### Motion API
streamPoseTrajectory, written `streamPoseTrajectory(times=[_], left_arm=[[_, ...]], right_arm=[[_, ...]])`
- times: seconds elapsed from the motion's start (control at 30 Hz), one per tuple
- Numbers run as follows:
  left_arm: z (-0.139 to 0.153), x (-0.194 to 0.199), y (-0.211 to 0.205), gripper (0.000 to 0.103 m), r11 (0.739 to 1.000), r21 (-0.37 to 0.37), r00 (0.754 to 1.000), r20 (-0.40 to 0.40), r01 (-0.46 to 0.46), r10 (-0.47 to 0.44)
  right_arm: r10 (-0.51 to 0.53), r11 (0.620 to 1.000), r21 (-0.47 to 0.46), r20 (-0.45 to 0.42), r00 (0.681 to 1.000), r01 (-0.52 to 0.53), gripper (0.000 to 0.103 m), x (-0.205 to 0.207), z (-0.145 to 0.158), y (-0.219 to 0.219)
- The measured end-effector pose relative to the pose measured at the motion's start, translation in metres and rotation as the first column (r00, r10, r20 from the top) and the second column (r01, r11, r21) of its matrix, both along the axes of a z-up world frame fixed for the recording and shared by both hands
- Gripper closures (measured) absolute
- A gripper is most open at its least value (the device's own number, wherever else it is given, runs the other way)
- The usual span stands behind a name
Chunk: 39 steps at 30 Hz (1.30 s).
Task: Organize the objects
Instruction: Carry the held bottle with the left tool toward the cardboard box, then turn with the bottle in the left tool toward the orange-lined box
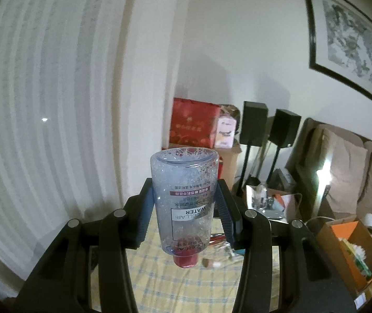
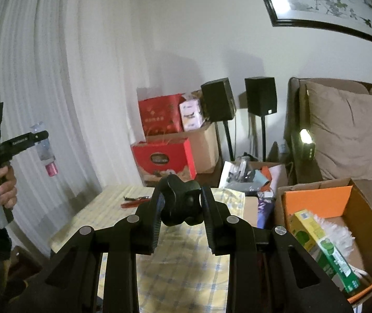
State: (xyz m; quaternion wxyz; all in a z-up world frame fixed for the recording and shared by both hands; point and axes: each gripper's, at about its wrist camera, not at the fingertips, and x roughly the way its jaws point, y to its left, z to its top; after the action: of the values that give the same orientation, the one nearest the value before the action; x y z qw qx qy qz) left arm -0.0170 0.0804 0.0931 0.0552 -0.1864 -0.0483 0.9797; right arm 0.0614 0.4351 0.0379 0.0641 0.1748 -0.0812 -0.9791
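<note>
My left gripper point(image 1: 184, 195) is shut on a clear micellar water bottle point(image 1: 186, 195), held upside down with its red cap point(image 1: 185, 260) pointing down and foam inside. The right wrist view shows that same left gripper point(image 2: 38, 137) at the far left, in a person's hand point(image 2: 2, 187), high above the table with the bottle point(image 2: 43, 151) in it. My right gripper point(image 2: 182, 198) is shut on a black rounded gadget point(image 2: 180, 203), held over the yellow checked tablecloth point(image 2: 180, 260).
An open orange-lined cardboard box point(image 2: 313, 197) with a green carton point(image 2: 324, 250) stands at the right. Red-handled pliers point(image 2: 133, 201) lie on the table's far side. A small cork-like piece point(image 1: 209, 263) lies on the cloth. Red boxes point(image 2: 165, 161), speakers point(image 2: 217, 103) and a sofa point(image 2: 342, 130) stand behind.
</note>
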Motion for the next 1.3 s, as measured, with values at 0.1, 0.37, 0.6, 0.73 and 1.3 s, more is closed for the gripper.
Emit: streamPoseTrajectory(times=[0.1,0.37,0.6,0.73,1.3], left_arm=[[0.000,0.002,0.015,0.060,1.000,-0.004,1.000,-0.005,0.030,-0.030],[0.001,0.005,0.036,0.060,0.997,-0.021,0.997,0.006,0.071,-0.071],[0.002,-0.001,0.039,0.060,0.996,-0.014,0.996,0.015,0.083,-0.083],[0.003,-0.005,0.039,0.060,0.996,-0.003,0.995,0.027,0.093,-0.093],[-0.012,-0.008,0.077,0.060,0.984,-0.021,0.982,0.074,0.176,-0.174]], right_arm=[[-0.002,1.000,-0.014,-0.003,1.000,0.002,0.075,-0.001,0.001,0.009],[-0.004,1.000,-0.024,0.007,1.000,0.004,0.075,-0.006,0.000,0.019],[-0.022,0.999,-0.024,0.020,1.000,0.022,0.075,-0.012,-0.004,0.028],[-0.033,0.999,-0.031,0.022,0.999,0.034,0.075,-0.013,-0.005,0.033],[-0.123,0.992,-0.037,-0.022,0.992,0.122,0.075,0.004,0.005,0.051]])
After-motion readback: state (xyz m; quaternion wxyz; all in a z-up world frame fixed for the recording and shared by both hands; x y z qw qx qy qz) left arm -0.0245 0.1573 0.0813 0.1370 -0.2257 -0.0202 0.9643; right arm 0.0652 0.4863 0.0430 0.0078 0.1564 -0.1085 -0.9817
